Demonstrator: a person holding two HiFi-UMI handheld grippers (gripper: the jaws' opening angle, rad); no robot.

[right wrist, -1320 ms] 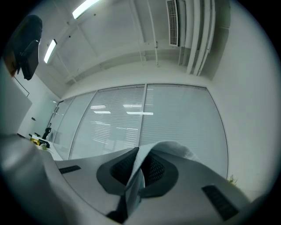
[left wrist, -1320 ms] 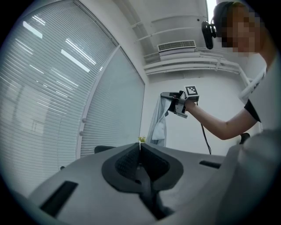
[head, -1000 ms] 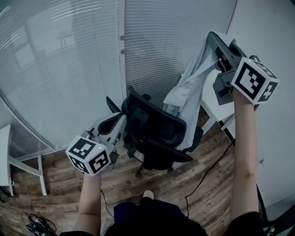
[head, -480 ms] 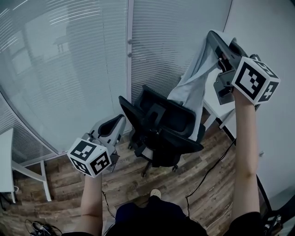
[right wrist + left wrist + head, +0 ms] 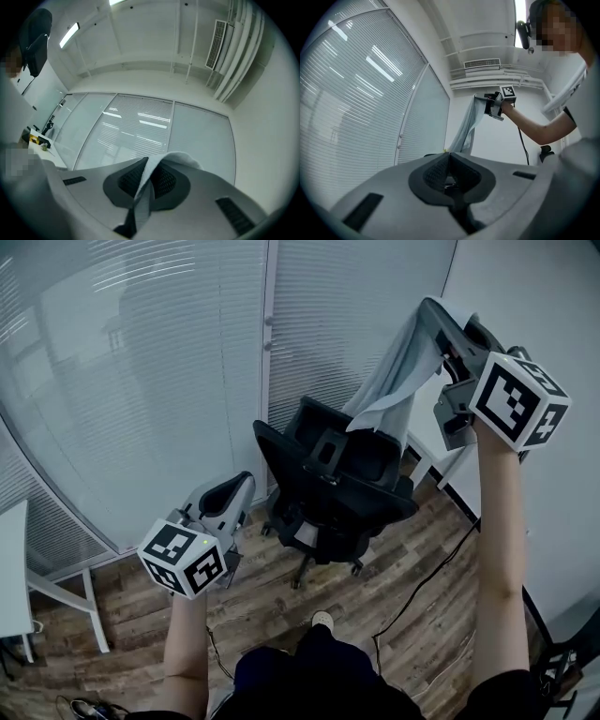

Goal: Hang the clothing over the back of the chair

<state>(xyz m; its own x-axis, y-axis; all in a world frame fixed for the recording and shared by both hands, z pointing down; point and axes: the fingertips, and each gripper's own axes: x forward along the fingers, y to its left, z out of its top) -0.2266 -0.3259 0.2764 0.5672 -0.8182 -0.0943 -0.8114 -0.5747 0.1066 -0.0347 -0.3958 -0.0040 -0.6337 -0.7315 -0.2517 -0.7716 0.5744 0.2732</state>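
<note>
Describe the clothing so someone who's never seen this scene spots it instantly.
Find the black office chair in front of the blind-covered glass wall. Above its right side in the head view, the right gripper has its fingers shut on the clothing, which hangs down toward the chair back. It is the only soft, pale grey-blue fabric; everything nearby is hard black, white or glass.

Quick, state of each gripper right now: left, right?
Left gripper: closed, nothing between its fingers.
Right gripper: closed on the clothing.
</note>
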